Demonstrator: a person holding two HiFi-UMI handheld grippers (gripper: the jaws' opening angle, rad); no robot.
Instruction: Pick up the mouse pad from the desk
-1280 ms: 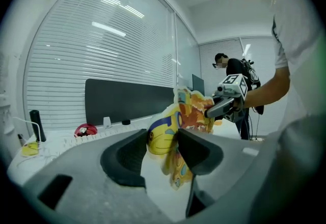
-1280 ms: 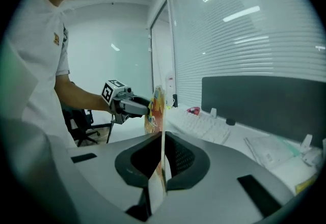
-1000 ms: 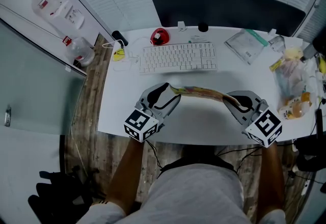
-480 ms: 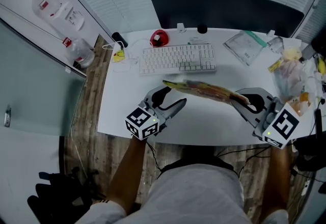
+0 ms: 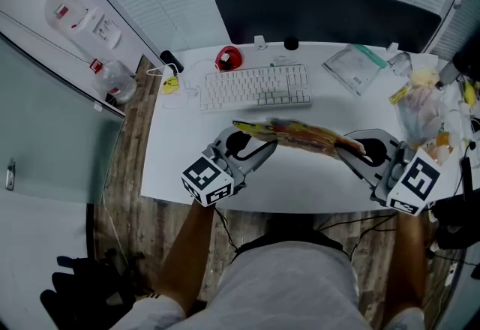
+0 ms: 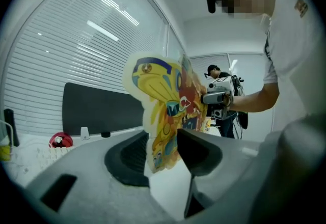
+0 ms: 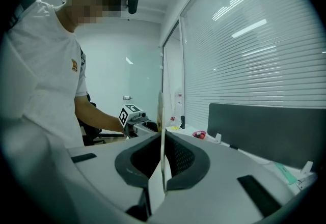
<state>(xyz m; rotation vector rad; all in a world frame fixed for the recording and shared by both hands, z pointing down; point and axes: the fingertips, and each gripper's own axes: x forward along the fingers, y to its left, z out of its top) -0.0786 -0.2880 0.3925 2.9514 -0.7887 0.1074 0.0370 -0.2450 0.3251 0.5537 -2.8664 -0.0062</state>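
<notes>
The mouse pad (image 5: 300, 133), thin with a yellow cartoon print, hangs in the air above the white desk (image 5: 180, 163), stretched between both grippers. My right gripper (image 5: 346, 147) is shut on its right end; in the right gripper view the pad (image 7: 162, 131) stands edge-on, pinched between the jaws (image 7: 163, 159). My left gripper (image 5: 259, 142) is at the pad's left end. In the left gripper view the pad (image 6: 163, 111) fills the gap between the jaws (image 6: 163, 154), which have just been closing, and both seem to touch it.
A white keyboard (image 5: 255, 87) lies behind the pad, with a red object (image 5: 229, 58) and a yellow item on a cable (image 5: 171, 82) to its left. A clear bag (image 5: 352, 66) and snack bags (image 5: 427, 111) crowd the right. Another person (image 6: 224, 98) stands beyond.
A second ago both grippers held the sagging pad. The left one then let go and drew back while the right raised the pad; now the left jaws are round its left end again.
</notes>
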